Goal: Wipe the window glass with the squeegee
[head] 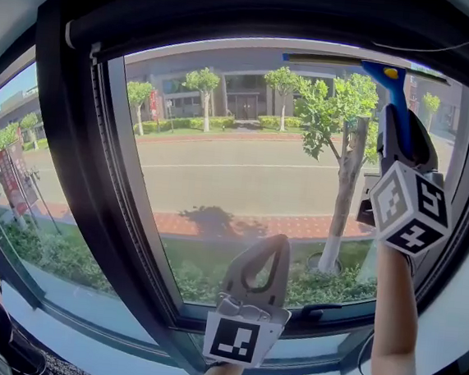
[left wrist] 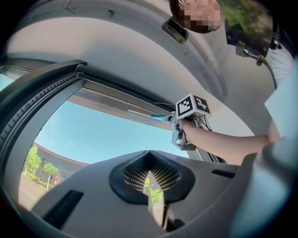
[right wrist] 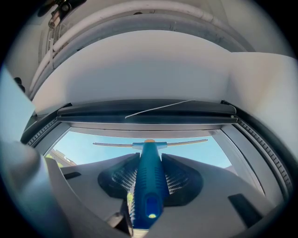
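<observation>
Though head view hides the right gripper's (right wrist: 148, 160) grip | its own view: fingers (right wrist: 195, 183) pinching squeegee (right wrist: 149, 190) handle | left gripper (left wrist: 150, 162) fingers pressed together

Grey left tongs (head: 278, 244), black-white marker cubes (head: 409, 209), white sleeve (left wrist: 284, 100).

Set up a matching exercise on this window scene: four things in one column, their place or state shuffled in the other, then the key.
Things
1. left claw
2. right claw
3. squeegee blade
4. tree

Place or state
A. up by the top edge of the glass
B. shut on a blue handle
C. outdoors, beyond the pane
D. shut, empty, held low

Pairs: 1-D, 2-B, 3-A, 4-C
</observation>
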Action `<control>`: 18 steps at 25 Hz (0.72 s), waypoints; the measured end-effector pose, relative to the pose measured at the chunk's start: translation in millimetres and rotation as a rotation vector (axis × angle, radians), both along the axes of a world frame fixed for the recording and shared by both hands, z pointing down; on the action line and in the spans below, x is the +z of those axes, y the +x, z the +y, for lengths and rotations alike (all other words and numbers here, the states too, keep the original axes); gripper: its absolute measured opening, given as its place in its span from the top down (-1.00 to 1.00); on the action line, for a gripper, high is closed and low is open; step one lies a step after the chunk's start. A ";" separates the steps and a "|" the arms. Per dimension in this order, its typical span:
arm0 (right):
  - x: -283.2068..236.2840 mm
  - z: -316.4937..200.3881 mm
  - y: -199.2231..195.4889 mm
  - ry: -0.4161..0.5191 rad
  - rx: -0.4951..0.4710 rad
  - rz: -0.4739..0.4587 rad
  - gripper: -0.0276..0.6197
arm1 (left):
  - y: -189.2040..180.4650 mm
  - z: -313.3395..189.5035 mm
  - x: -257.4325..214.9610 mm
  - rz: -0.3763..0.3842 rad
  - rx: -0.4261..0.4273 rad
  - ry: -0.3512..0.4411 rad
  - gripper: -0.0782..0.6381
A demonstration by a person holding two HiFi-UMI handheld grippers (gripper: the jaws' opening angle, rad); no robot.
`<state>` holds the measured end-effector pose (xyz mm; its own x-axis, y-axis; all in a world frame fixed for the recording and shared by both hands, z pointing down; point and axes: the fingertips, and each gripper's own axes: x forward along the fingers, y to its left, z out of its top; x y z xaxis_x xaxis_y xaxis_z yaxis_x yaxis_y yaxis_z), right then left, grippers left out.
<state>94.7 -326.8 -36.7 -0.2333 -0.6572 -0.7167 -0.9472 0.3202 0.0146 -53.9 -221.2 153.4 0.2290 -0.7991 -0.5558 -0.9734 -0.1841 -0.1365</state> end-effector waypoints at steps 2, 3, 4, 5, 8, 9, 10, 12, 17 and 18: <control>5.1 0.2 0.6 -0.004 0.002 0.007 0.45 | 1.2 0.8 1.9 -0.002 0.001 -0.004 0.80; 8.0 0.1 0.9 -0.006 0.002 0.008 0.45 | 1.7 1.3 2.8 -0.004 0.001 -0.006 0.80; 11.0 0.1 1.1 -0.008 0.001 0.008 0.45 | 2.2 1.7 3.9 -0.004 0.001 -0.009 0.80; 14.2 0.2 1.3 -0.010 0.001 0.009 0.45 | 2.6 2.1 5.2 -0.005 0.002 -0.012 0.80; 23.0 0.9 1.2 -0.021 -0.001 0.014 0.45 | 3.6 3.2 8.8 -0.008 -0.002 -0.022 0.80; 25.6 1.4 1.2 -0.026 -0.003 0.015 0.45 | 4.2 3.8 9.5 -0.014 -0.007 -0.023 0.80; 28.1 1.9 1.2 -0.031 -0.003 0.017 0.45 | 5.0 4.5 9.9 -0.021 -0.013 -0.023 0.80; 33.1 2.8 1.2 -0.039 -0.003 0.018 0.45 | 6.7 6.1 10.5 -0.029 -0.020 -0.026 0.80; 47.6 3.7 1.0 -0.061 0.000 0.021 0.45 | 9.7 7.3 14.6 -0.031 -0.015 -0.045 0.80; 50.8 3.9 0.8 -0.065 0.002 0.022 0.45 | 9.8 7.7 15.3 -0.029 -0.015 -0.045 0.80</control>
<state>95.5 -322.9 14.1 -0.2472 -0.7025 -0.6674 -0.9474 0.3196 0.0145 -44.0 -213.5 168.7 0.2326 -0.8268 -0.5122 -0.9718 -0.1764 -0.1566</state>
